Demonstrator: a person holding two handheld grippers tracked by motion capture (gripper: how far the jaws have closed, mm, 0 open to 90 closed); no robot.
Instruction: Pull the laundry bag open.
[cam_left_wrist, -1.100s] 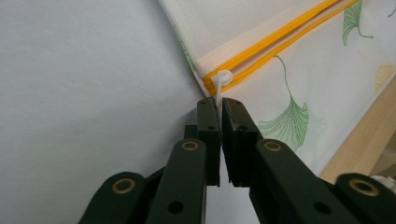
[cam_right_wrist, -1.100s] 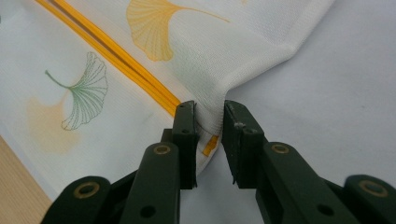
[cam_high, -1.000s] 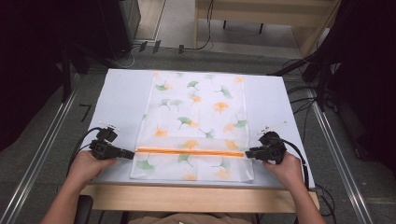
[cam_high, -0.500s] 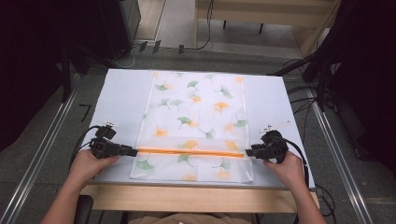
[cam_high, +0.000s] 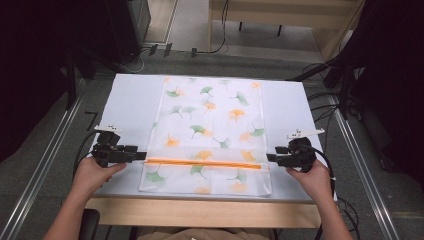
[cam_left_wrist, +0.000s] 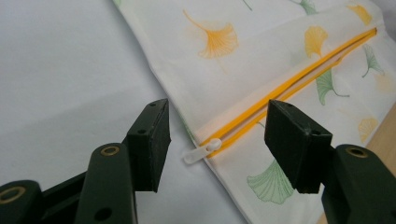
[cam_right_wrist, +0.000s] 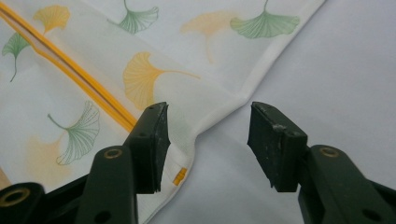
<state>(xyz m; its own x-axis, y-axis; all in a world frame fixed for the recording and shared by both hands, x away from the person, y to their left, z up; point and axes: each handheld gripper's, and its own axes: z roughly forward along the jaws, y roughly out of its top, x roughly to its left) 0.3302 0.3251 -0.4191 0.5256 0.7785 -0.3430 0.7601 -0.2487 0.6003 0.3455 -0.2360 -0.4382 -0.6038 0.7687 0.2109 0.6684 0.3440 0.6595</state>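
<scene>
Left gripper view: pillowcase (cam_left_wrist: 280, 56) cut off at top and right edges, far zipper (cam_left_wrist: 289, 88) end out of frame. Right gripper view: own left jaw hides the near zipper end and part of the cloth's edge; cloth runs off top and left. High view: zipper pull too small to resolve.

The pillowcase (cam_high: 207, 135) is thin, matt woven cloth printed with ginkgo leaves, and its orange zipper (cam_left_wrist: 285, 88) carries a glossy, translucent plastic pull (cam_left_wrist: 201, 151). The bench (cam_high: 130, 100) has a smooth, matt white top over a pale wooden edge. The left gripper (cam_left_wrist: 217, 140) has matt black plastic jaws with dull, slightly scuffed pads.
</scene>
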